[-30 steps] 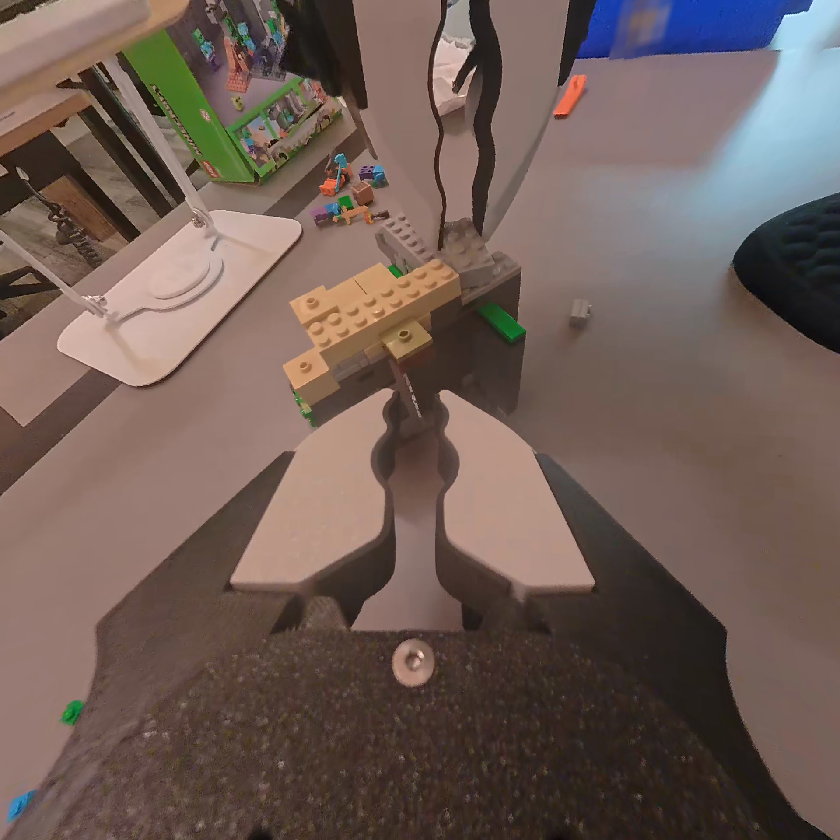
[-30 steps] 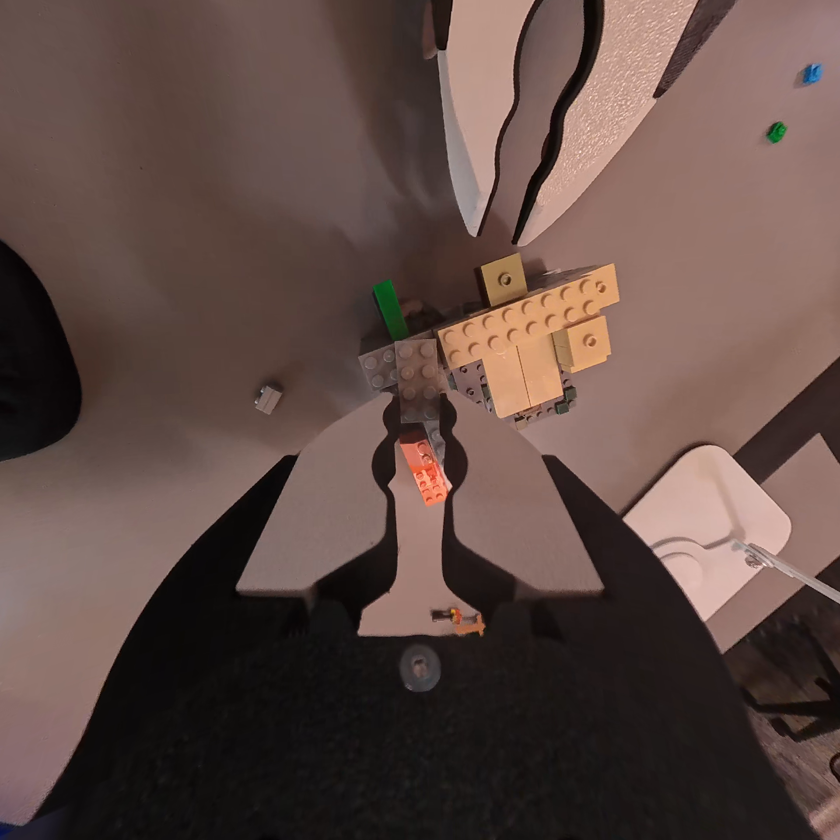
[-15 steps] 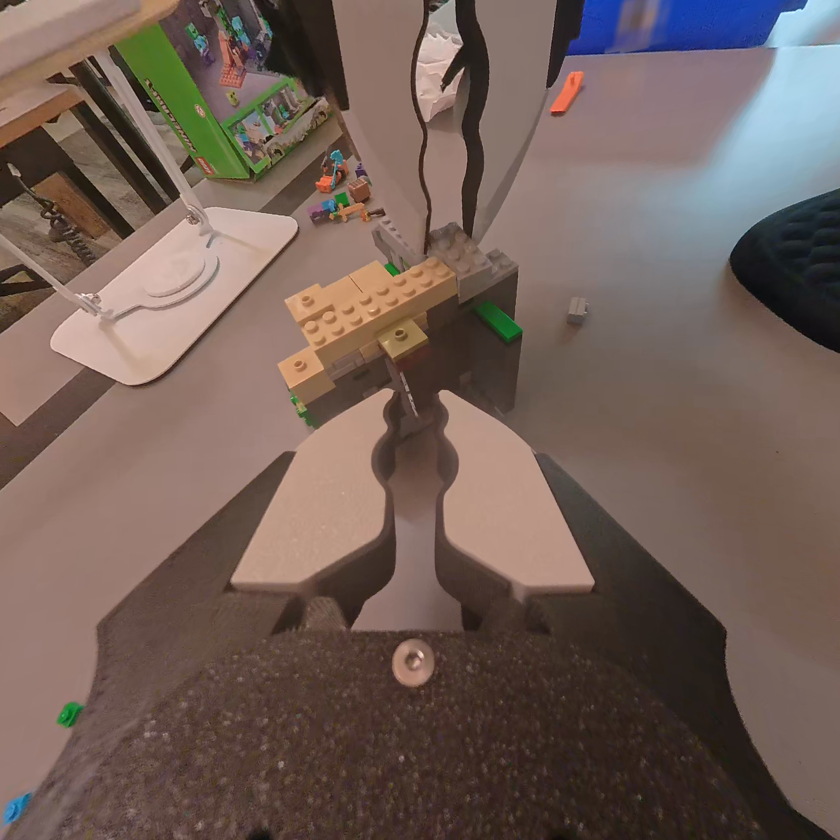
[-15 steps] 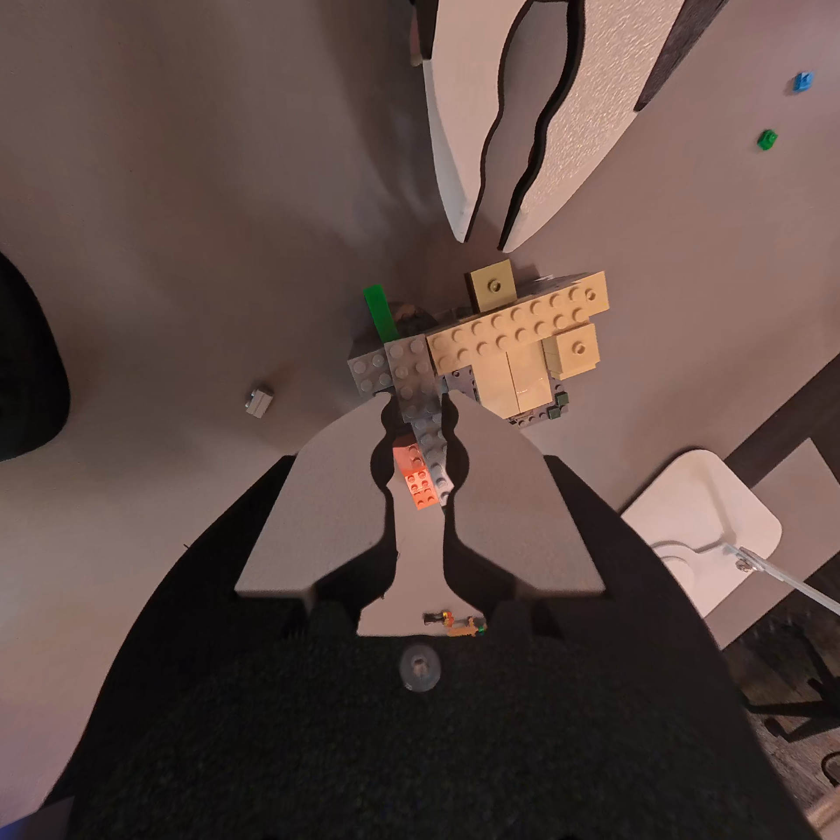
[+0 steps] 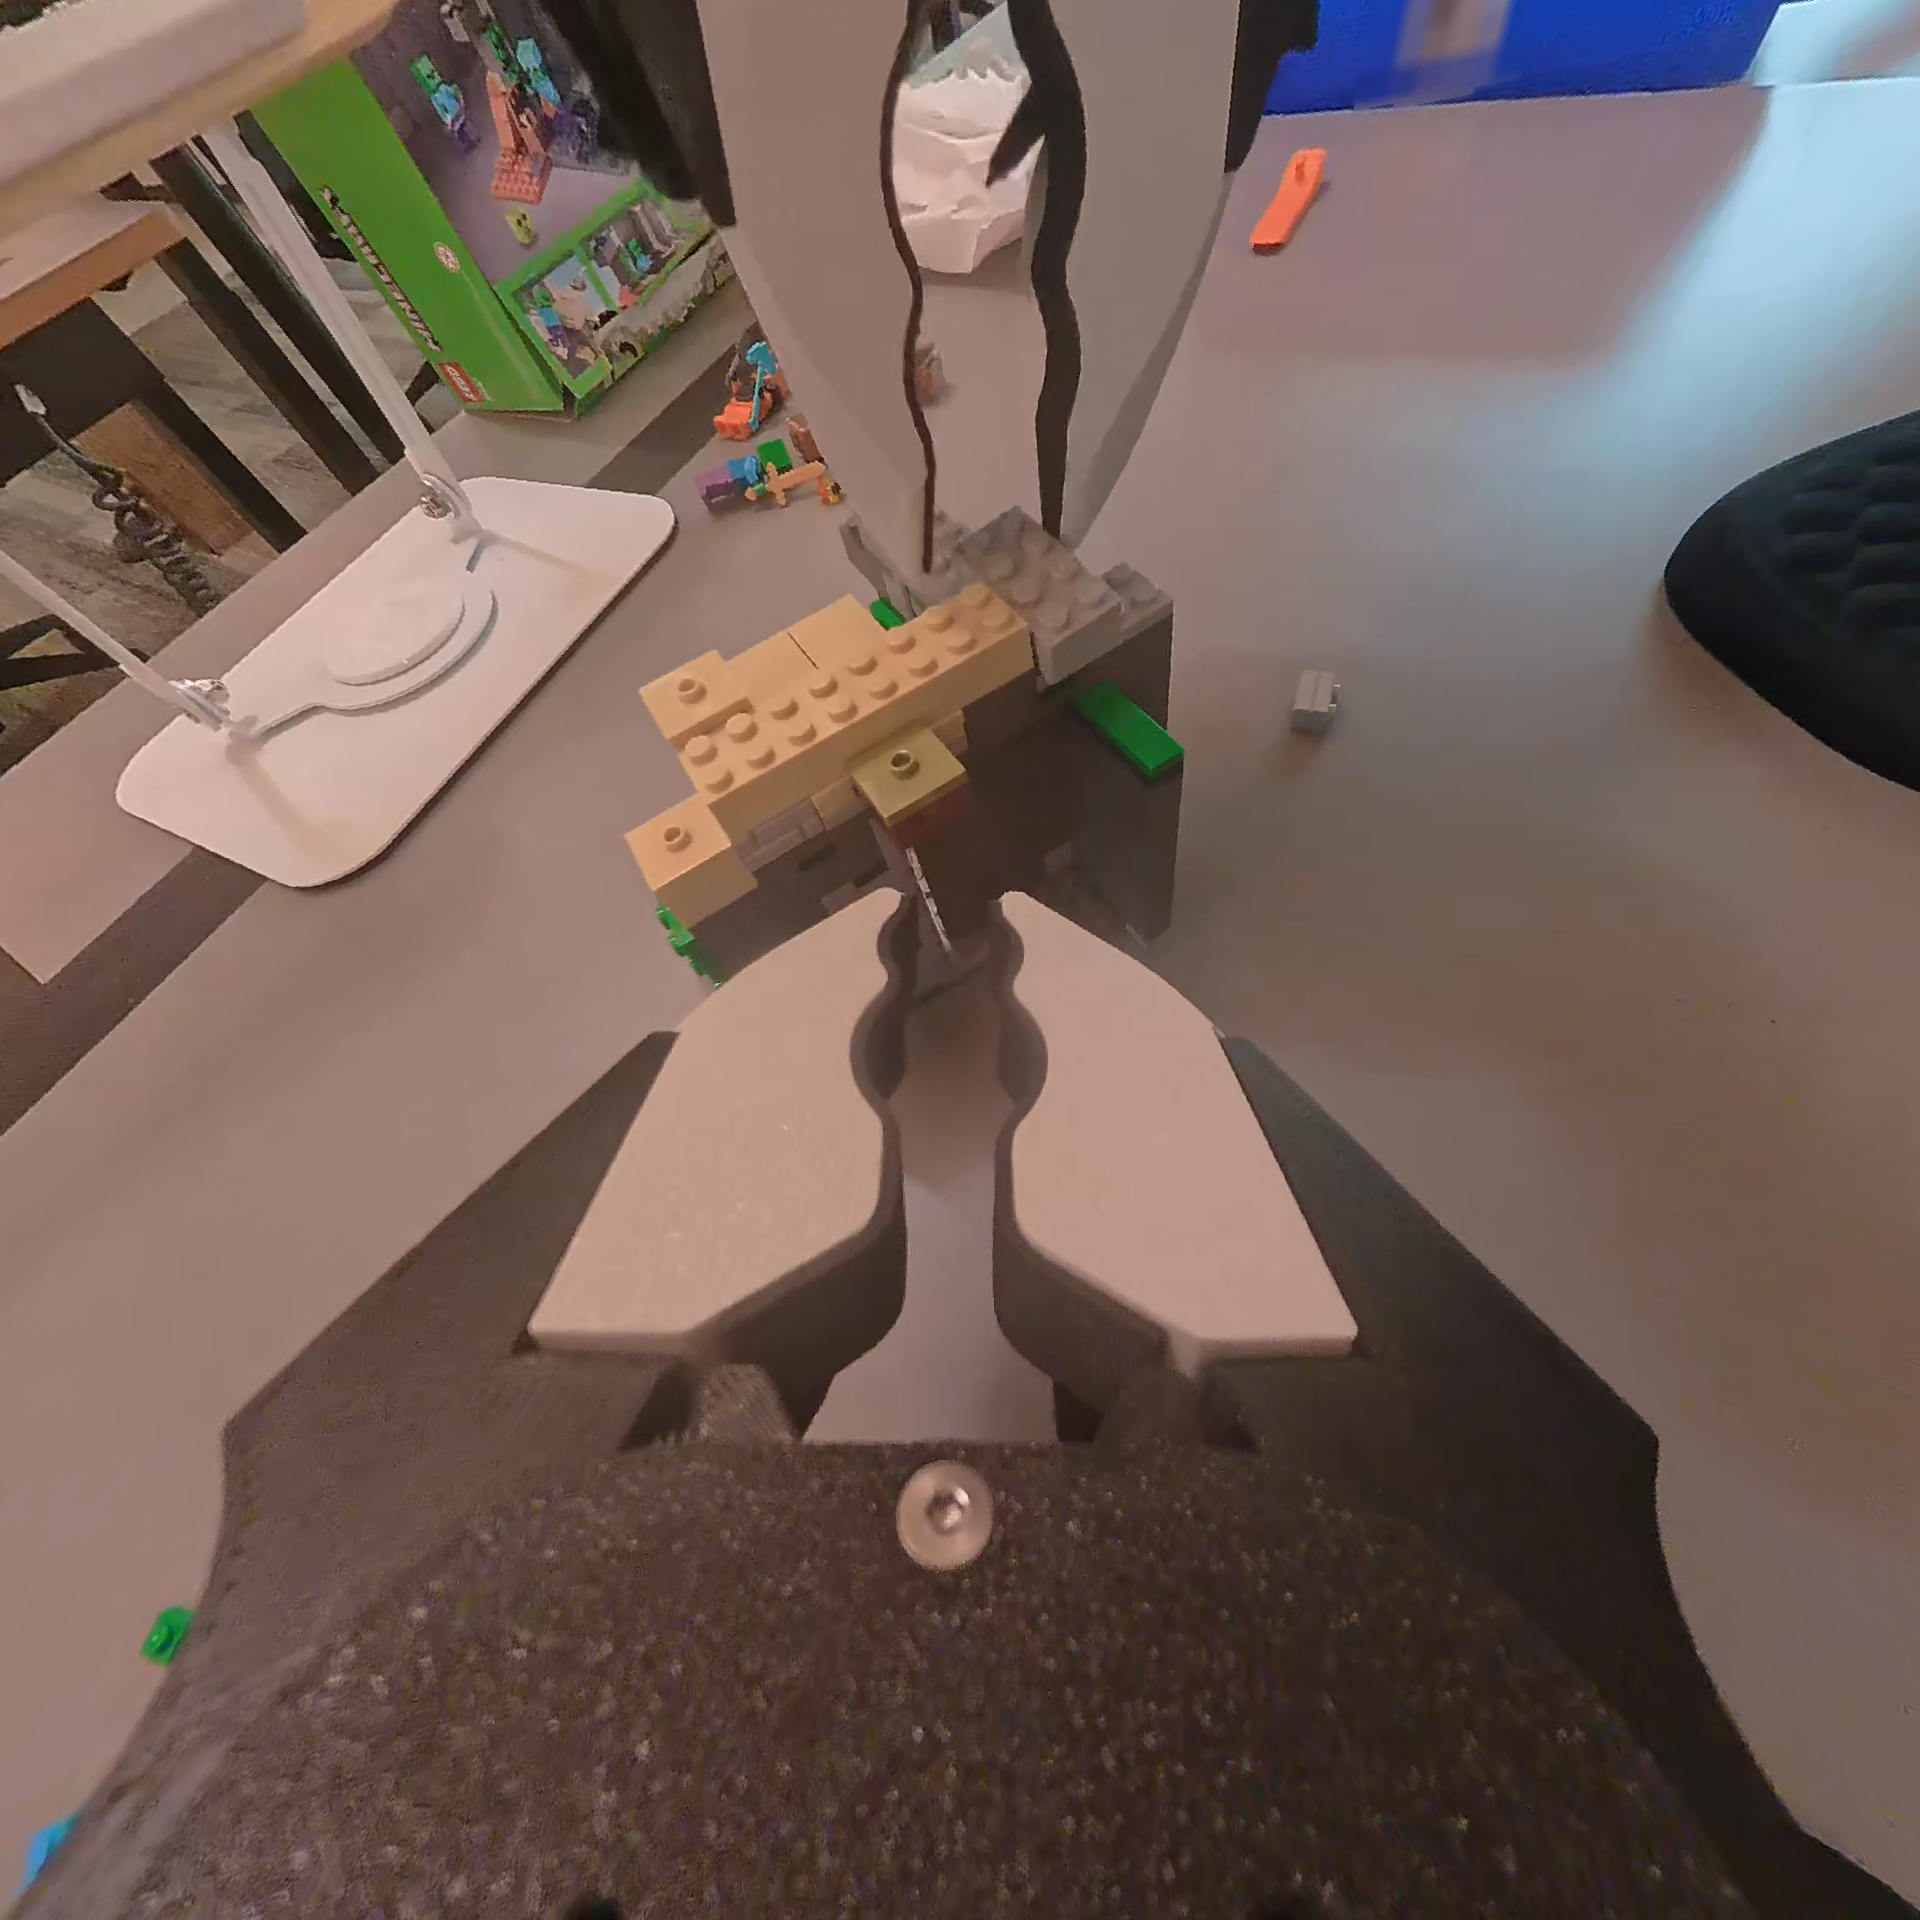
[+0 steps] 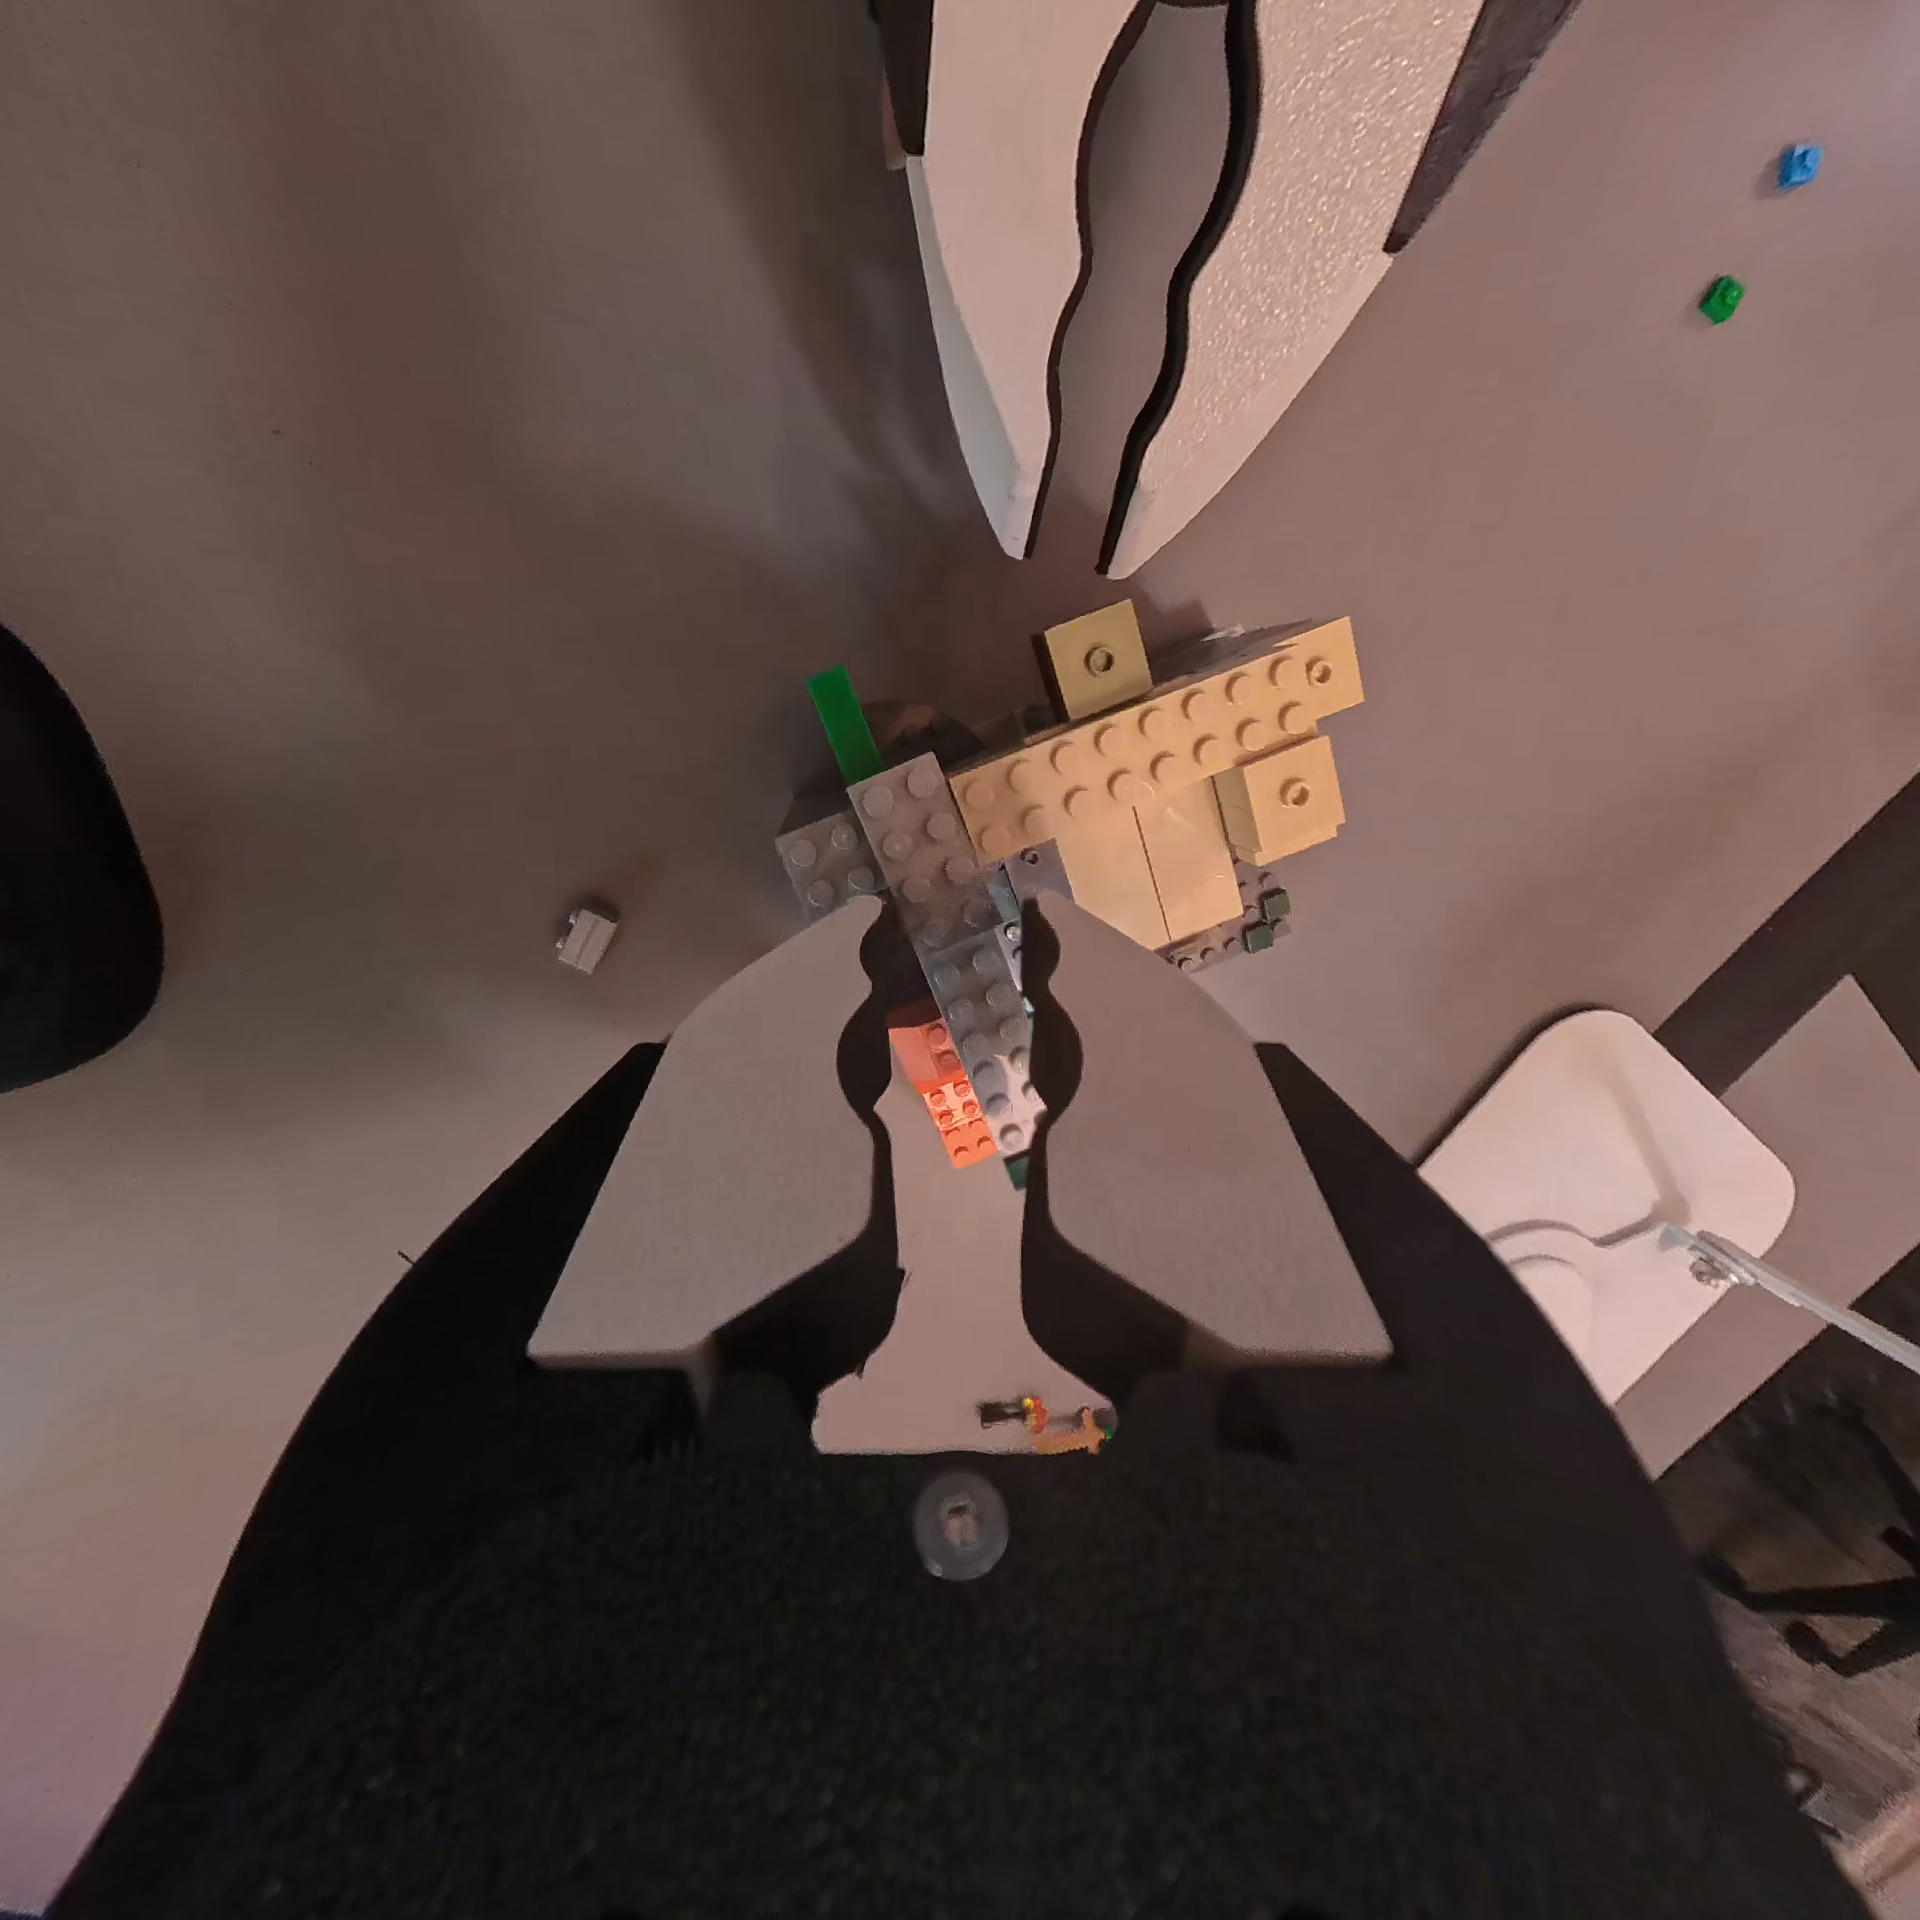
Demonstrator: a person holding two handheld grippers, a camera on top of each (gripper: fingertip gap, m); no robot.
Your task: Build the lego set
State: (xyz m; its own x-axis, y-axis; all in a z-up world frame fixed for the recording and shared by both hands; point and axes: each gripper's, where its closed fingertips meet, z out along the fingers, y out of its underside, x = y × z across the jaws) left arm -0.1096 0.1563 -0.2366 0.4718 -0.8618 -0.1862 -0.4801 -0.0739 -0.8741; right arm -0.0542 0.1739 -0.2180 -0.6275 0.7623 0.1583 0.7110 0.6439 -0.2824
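The left gripper (image 5: 948, 914) pinches the brick model (image 5: 914, 727) low at its 6 o'clock side — the right gripper (image 6: 951, 914), jaws spread, straddles its grey plate (image 6: 925, 852) unpressed.

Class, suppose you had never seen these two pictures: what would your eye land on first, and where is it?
First, the toy-brick model with its tan studded top, standing mid-table between the two tools. The left hand-held gripper meets its near side low down, where a thin grey part sits between its fingertips; the right hand-held gripper comes from above over the grey studded plates, an orange brick beneath. At the back left stands a green toy box.
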